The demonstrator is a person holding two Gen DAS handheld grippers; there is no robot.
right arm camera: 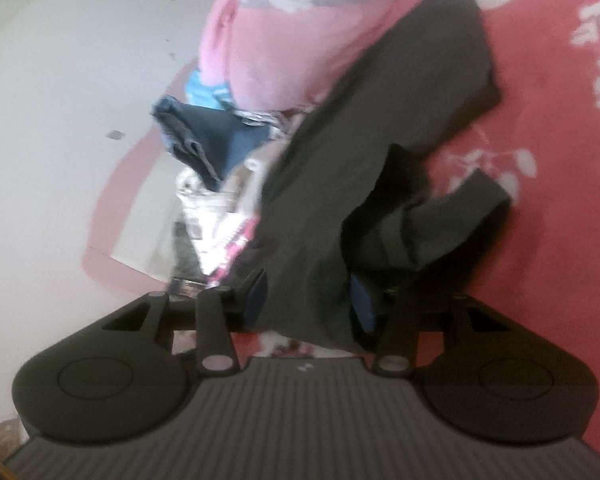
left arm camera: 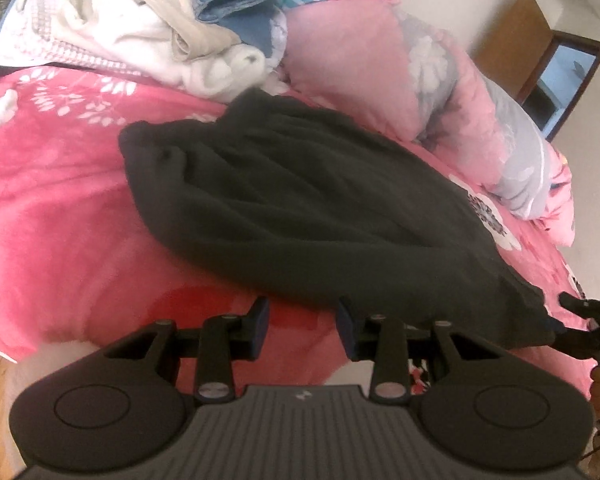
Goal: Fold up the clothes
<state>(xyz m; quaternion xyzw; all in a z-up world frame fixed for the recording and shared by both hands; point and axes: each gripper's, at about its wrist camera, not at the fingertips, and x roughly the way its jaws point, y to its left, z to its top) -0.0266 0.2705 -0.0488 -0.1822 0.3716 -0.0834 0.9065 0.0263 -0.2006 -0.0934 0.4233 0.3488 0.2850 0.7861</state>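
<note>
On the pink floral bedspread (left arm camera: 60,200): dark rumpled fleece garment (left arm camera: 284,208).
Left gripper (left arm camera: 302,326) gapes empty; right gripper (right arm camera: 308,296) shows loose cloth between parted pads at twelve o'clock.

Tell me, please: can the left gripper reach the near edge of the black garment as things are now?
Probably yes. The left gripper is open with nothing between its pads, and the black garment lies flat on the pink bedsheet just ahead, its near edge uncovered. Nothing seems to block the way.

A dark charcoal garment (left arm camera: 300,208) lies rumpled and spread across the pink bed.
</note>
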